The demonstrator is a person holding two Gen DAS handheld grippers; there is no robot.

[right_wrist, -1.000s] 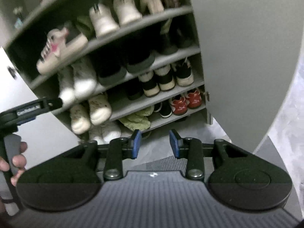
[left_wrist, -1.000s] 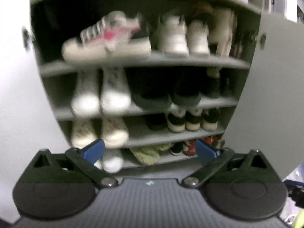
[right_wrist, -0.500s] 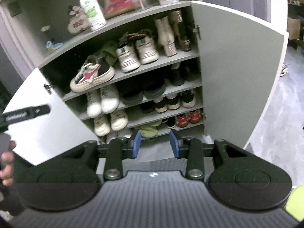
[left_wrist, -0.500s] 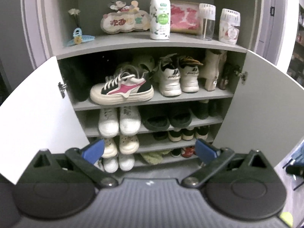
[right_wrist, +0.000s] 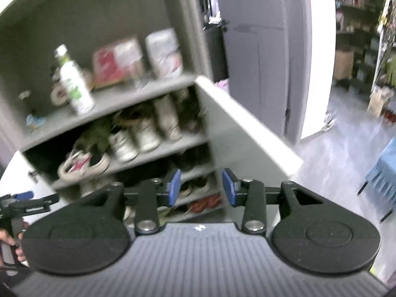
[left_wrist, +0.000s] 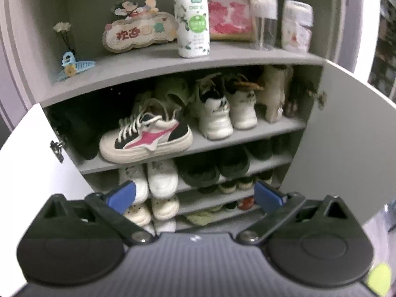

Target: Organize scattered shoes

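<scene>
Item: pink-and-black sneaker (left_wrist: pixel 146 139), lying sideways across the top shoe shelf (left_wrist: pixel 247 136) of the cabinet, left of a toe-out white pair (left_wrist: pixel 226 112). Left gripper (left_wrist: pixel 195 195) spread wide, empty, well short of that shelf; right gripper (right_wrist: pixel 201 188) part-open, empty. Advised: grasp the sneaker's heel, turn it toe-out beside the pair.
</scene>
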